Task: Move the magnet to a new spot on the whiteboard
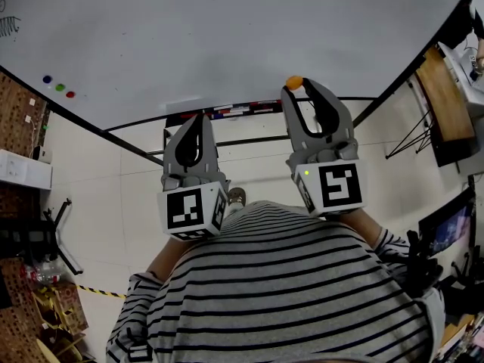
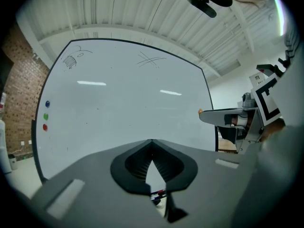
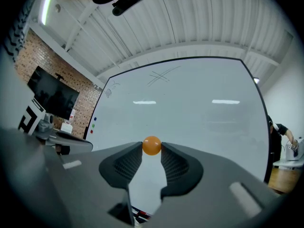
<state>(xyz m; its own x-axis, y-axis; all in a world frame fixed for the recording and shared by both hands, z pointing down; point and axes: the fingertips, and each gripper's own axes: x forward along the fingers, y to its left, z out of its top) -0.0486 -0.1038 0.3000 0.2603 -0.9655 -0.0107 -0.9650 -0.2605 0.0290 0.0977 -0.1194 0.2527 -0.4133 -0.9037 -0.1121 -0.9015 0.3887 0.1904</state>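
Observation:
A round orange magnet [image 3: 152,145] sits pinched between the tips of my right gripper [image 3: 152,147], in front of the whiteboard [image 3: 190,113]. In the head view the same magnet [image 1: 294,82] shows at the tip of the right gripper [image 1: 296,86], over the whiteboard's [image 1: 227,36] lower part. Whether the magnet touches the board I cannot tell. My left gripper [image 1: 198,116] hangs lower and to the left, its jaws shut with nothing between them. From the left gripper view its tips [image 2: 152,141] meet in front of the board [image 2: 123,108].
Blue, green and red magnets [image 1: 59,87] sit in a row near the whiteboard's left edge. A marker tray [image 1: 227,112] runs along the board's bottom. A brick wall [image 1: 23,119] and cluttered shelves stand at the left, a desk [image 1: 442,100] at the right.

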